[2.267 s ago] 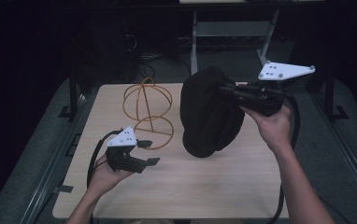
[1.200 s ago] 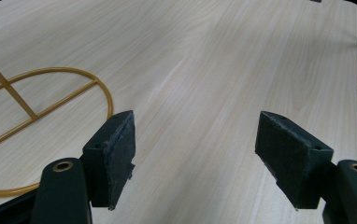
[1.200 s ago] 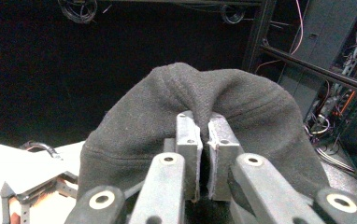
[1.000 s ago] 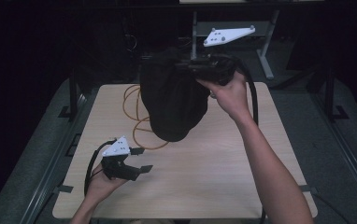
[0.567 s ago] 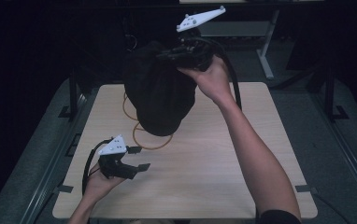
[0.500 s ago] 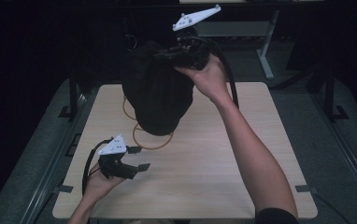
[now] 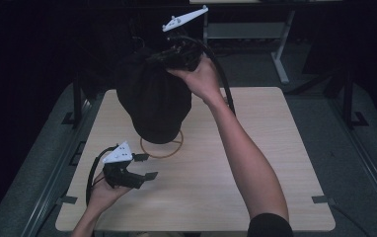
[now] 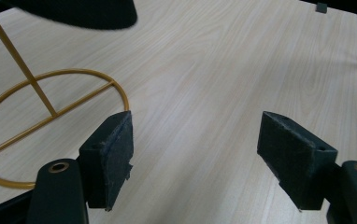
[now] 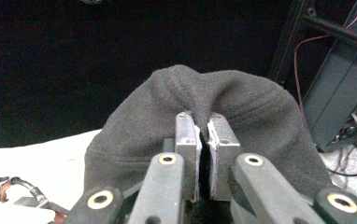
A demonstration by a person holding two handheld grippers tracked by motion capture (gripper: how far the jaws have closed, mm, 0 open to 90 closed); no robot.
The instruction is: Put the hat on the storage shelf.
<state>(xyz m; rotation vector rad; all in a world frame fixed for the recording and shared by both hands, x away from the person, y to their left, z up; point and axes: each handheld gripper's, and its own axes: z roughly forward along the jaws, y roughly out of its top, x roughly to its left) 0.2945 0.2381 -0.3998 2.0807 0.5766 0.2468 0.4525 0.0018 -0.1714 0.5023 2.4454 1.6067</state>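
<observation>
A black knit hat (image 7: 153,101) hangs from my right gripper (image 7: 159,58), which is shut on the fabric of its crown (image 9: 203,93). The hat hangs over a gold wire stand and hides its upper part. The stand's ring base (image 7: 161,146) lies on the wooden table (image 7: 255,148), and its thin rod (image 8: 20,65) rises from the ring (image 8: 55,79) into the hat's lower edge (image 8: 88,11). My left gripper (image 7: 143,166) is open and holds nothing. It rests low on the table just left of and in front of the ring.
The light wooden table has bare surface to the right and in front. Dark floor surrounds it. A desk frame (image 7: 280,44) stands behind, and cables and dark equipment (image 9: 340,93) show past the hat.
My right gripper has carried the hat up and leftward from the table's right side to above the wire stand. The hat now covers the stand's top. My left gripper has barely moved.
</observation>
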